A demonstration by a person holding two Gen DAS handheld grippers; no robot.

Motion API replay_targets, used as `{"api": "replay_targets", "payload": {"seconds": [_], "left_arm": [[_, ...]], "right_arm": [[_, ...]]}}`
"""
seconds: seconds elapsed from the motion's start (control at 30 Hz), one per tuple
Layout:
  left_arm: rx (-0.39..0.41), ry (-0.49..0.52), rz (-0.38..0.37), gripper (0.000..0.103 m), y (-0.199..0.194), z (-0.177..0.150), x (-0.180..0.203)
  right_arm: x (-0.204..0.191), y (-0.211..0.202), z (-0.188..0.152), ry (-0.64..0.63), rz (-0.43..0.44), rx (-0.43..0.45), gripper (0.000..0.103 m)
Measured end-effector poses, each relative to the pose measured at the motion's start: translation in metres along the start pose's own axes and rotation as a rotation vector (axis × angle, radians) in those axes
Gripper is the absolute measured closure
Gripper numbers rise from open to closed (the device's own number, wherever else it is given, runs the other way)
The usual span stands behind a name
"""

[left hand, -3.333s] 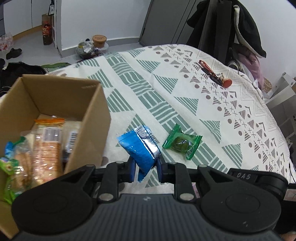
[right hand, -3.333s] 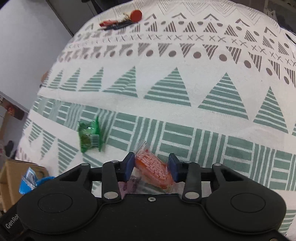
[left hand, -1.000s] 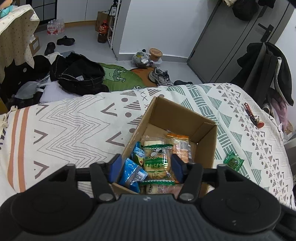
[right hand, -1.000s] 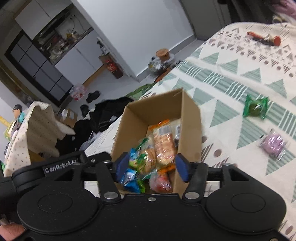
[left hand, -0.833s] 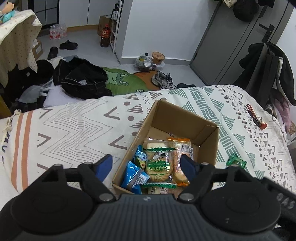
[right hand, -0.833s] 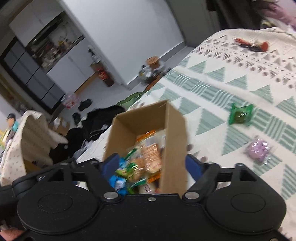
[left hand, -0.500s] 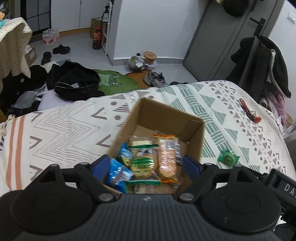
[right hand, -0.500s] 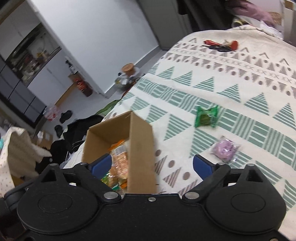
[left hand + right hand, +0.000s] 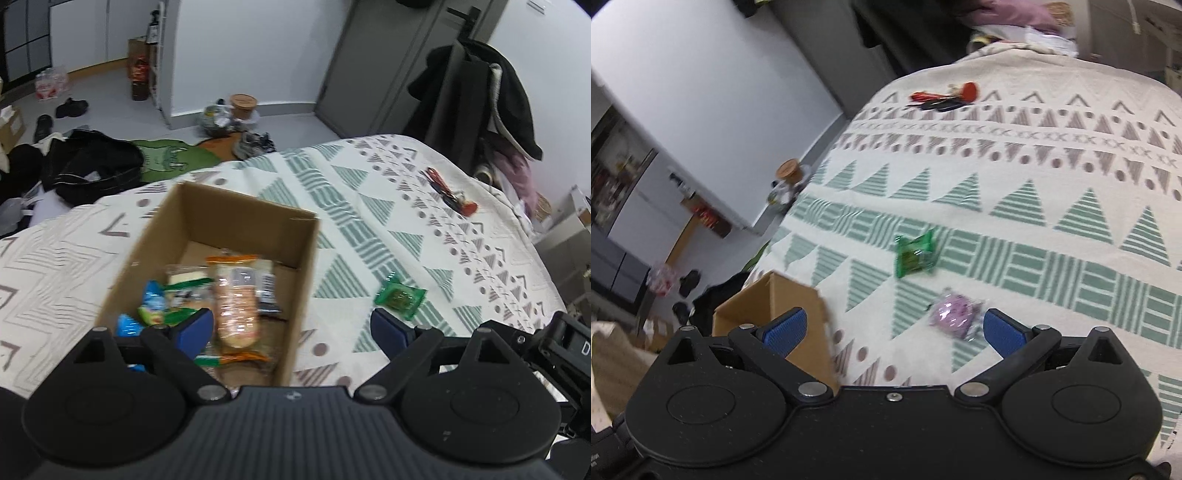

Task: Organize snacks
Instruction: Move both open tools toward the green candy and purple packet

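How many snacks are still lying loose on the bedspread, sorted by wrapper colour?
Green wrapper: 1, the green snack
Purple wrapper: 1, the purple snack
Total: 2 loose on the bedspread, outside the cardboard box

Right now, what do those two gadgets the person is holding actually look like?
Both look alike: the left gripper and right gripper have a matte black ribbed plastic body, two round black discs, silver pivot screws and black linkage arms ending in bright blue finger pads. White lettering shows at the frame edges, too cut off to read.
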State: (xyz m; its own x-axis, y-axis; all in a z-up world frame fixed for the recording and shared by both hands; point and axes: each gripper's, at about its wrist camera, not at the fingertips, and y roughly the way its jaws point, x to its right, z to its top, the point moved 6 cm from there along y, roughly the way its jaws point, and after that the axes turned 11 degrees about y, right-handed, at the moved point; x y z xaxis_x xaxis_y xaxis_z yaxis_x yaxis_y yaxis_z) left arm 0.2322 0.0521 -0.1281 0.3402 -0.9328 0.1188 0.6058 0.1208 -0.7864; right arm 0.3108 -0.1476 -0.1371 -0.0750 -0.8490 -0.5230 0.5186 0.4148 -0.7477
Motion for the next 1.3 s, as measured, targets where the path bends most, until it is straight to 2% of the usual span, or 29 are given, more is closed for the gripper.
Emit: {"api": "replay_targets", "payload": {"seconds": [0.4, 0.53, 0.67, 0.77, 0.87, 1.0, 1.07, 1.23, 1.3], "left_arm": [[-0.027, 0.045, -0.101, 0.012, 0.028, 0.011, 0.034], [-0.037, 0.054, -0.112, 0.012, 0.038, 0.011, 0.040], [-0.029, 0.033, -0.153, 0.013, 0.046, 0.009, 0.044], [-0.038, 0.041, -0.174, 0.015, 0.053, 0.008, 0.049], [-0.035, 0.041, -0.187, 0.022, 0.060, 0.006, 0.053], [-0.051, 0.035, -0.200, 0.043, 0.071, 0.006, 0.056], [-0.056, 0.040, -0.207, 0.050, 0.076, 0.006, 0.059], [-0.071, 0.040, -0.213, 0.054, 0.092, 0.006, 0.065], [-0.075, 0.037, -0.210, 0.058, 0.097, 0.007, 0.066]], "right_arm": [[0.036, 0.002, 0.022, 0.127, -0.045, 0.022, 0.000], [0.042, 0.007, 0.023, 0.162, -0.042, 0.022, 0.002], [0.043, 0.012, 0.025, 0.170, -0.032, 0.027, 0.024], [0.048, 0.021, 0.025, 0.191, -0.038, 0.004, 0.027], [0.051, 0.033, 0.024, 0.191, -0.066, -0.019, 0.028], [0.054, 0.055, 0.021, 0.208, -0.103, -0.057, 0.029], [0.053, 0.066, 0.019, 0.216, -0.117, -0.074, 0.029], [0.049, 0.089, 0.012, 0.220, -0.154, -0.094, 0.029], [0.049, 0.097, 0.008, 0.214, -0.176, -0.104, 0.029]]}}
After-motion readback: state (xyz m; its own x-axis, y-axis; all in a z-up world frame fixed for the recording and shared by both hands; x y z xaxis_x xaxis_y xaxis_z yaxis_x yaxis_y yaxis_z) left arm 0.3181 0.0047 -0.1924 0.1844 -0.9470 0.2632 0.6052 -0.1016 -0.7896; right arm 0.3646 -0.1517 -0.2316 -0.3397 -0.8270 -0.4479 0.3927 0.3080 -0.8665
